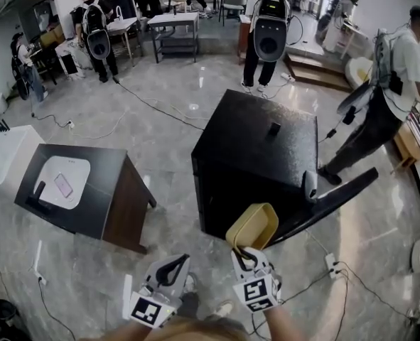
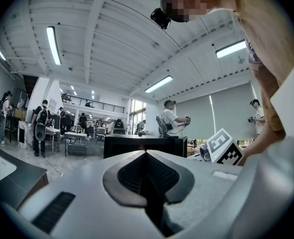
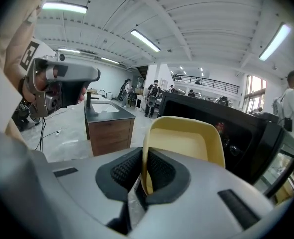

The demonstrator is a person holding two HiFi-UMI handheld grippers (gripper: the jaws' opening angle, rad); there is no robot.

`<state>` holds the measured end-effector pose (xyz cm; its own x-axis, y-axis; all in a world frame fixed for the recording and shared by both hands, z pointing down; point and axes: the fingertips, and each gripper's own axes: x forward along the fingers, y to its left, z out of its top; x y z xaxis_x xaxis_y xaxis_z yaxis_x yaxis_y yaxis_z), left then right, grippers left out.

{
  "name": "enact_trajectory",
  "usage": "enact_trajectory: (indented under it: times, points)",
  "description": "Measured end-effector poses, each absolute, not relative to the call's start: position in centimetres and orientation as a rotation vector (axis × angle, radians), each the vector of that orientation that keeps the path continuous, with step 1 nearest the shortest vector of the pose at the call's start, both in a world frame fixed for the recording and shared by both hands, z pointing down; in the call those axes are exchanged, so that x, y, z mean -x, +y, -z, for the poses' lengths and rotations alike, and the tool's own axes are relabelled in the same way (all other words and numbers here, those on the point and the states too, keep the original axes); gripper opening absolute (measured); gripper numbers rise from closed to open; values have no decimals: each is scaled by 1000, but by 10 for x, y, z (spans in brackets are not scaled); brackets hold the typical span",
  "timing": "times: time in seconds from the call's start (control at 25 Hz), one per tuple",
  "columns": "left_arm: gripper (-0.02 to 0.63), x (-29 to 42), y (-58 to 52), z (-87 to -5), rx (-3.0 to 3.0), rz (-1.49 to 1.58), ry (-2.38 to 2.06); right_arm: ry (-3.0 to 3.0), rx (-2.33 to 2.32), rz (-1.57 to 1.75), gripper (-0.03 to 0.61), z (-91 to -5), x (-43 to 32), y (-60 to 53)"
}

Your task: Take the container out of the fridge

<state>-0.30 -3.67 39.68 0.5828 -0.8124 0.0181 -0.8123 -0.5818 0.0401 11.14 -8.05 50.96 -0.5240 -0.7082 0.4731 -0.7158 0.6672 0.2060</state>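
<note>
A yellow rectangular container (image 1: 252, 227) hangs tilted in the air in front of the black fridge (image 1: 256, 162), outside it. My right gripper (image 1: 249, 256) is shut on the container's near rim. In the right gripper view the rim (image 3: 146, 158) sits pinched between the dark pads, and the container (image 3: 186, 143) rises ahead of the fridge (image 3: 226, 128). The fridge door (image 1: 334, 199) stands open to the right. My left gripper (image 1: 170, 267) is low at the left, shut with nothing in it; its pads (image 2: 137, 173) meet at the tip.
A dark counter (image 1: 117, 204) with a white sink basin (image 1: 62, 182) stands left of the fridge. Cables and a power strip (image 1: 332, 263) lie on the marble floor. Several people with backpacks stand at the back and right, one close to the fridge's right side (image 1: 391, 98).
</note>
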Motion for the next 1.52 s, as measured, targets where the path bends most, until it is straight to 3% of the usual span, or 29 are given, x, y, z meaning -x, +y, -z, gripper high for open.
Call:
enact_trajectory:
  times: [1.52]
  points:
    - [2,-1,-15,-380,-2737,46,-1493,-2416,-1220,-53,18,-465,-146,-28]
